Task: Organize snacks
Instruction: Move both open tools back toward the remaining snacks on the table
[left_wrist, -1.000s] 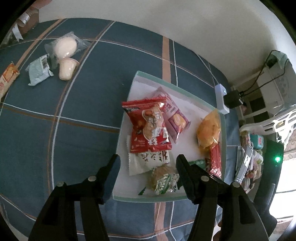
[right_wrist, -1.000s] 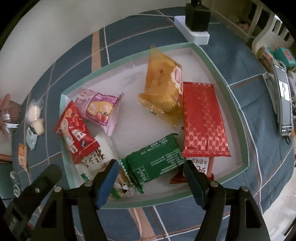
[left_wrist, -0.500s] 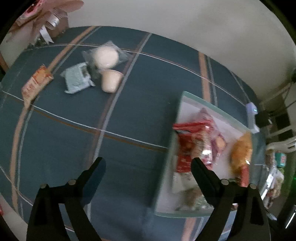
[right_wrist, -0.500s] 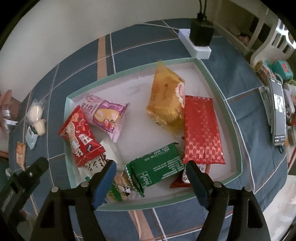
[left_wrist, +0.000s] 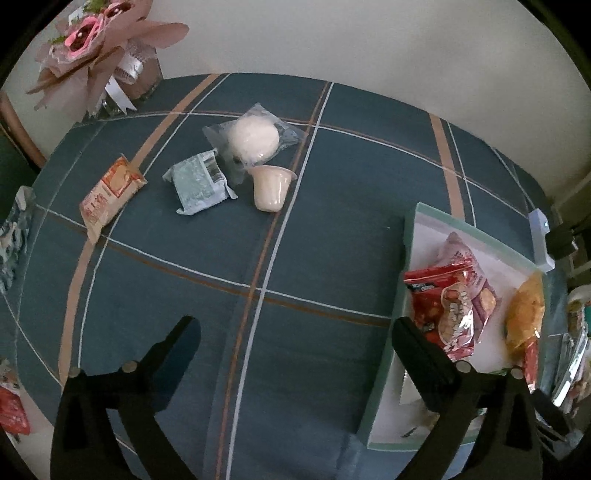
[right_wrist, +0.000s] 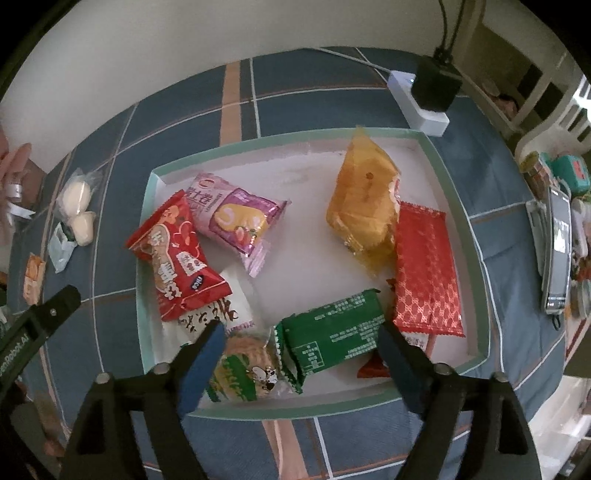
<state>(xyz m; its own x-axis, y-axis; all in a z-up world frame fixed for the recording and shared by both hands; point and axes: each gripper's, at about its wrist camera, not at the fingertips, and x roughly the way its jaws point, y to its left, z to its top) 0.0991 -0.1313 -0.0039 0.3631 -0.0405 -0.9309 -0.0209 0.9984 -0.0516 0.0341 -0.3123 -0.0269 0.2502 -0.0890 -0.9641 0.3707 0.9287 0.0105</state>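
A shallow green-rimmed white tray (right_wrist: 458, 206) holds several snack packets: a red one (right_wrist: 177, 258), a pink one (right_wrist: 236, 218), a yellow one (right_wrist: 365, 206), a red patterned one (right_wrist: 424, 273) and a green one (right_wrist: 332, 332). My right gripper (right_wrist: 297, 328) is open and empty above the tray's near edge. My left gripper (left_wrist: 295, 332) is open and empty over the blue plaid cloth, left of the tray (left_wrist: 388, 350). Loose on the cloth lie a white bun in clear wrap (left_wrist: 253, 138), a jelly cup (left_wrist: 271, 186), a pale blue packet (left_wrist: 197, 182) and an orange packet (left_wrist: 109, 192).
A pink paper bouquet (left_wrist: 99, 48) stands at the far left corner. A white power strip with a black plug (right_wrist: 428, 96) lies behind the tray. A phone (right_wrist: 557, 251) and small items sit at the right. More packets lie at the left table edge (left_wrist: 11, 410).
My left gripper has swung left from over the tray to over the bare cloth, facing the loose snacks. My right gripper has drawn back slightly and stays open.
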